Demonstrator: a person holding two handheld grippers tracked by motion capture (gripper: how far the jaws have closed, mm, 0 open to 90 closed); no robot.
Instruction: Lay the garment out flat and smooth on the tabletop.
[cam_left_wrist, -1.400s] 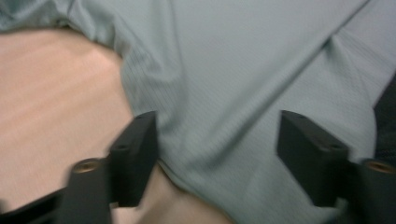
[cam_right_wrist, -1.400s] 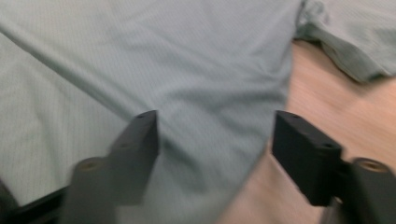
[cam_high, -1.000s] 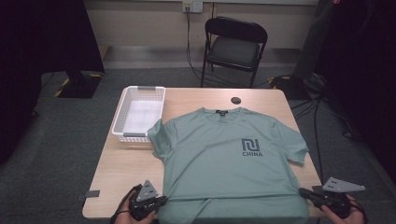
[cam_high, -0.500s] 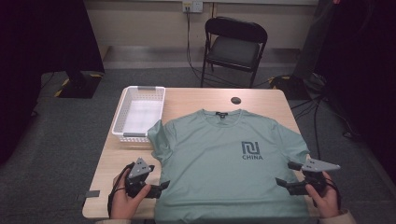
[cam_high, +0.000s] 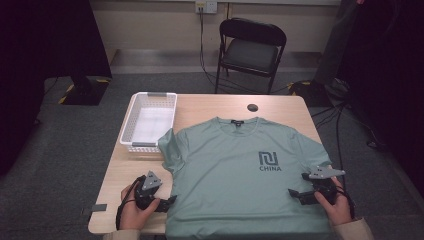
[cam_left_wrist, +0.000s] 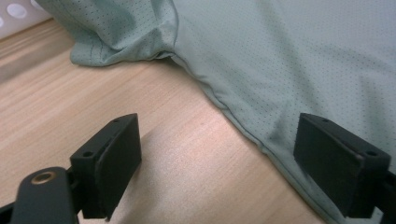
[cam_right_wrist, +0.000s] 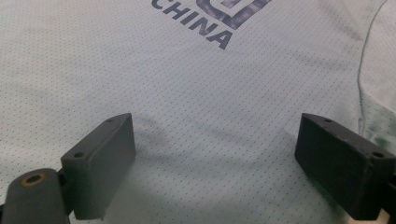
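Shirt flat on tabletop for folding; left hand-held gripper and right hand-held gripper both agape, nothing held, at side edges.

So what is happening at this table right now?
A person holds a gripper in each hand over a green T-shirt spread flat on the wooden table. The left gripper is at the shirt's side edge, the right gripper above its other side, below the CHINA print. Both have just been opening, with nothing clamped between the fingers. A white basket stands beside the shirt's sleeve.
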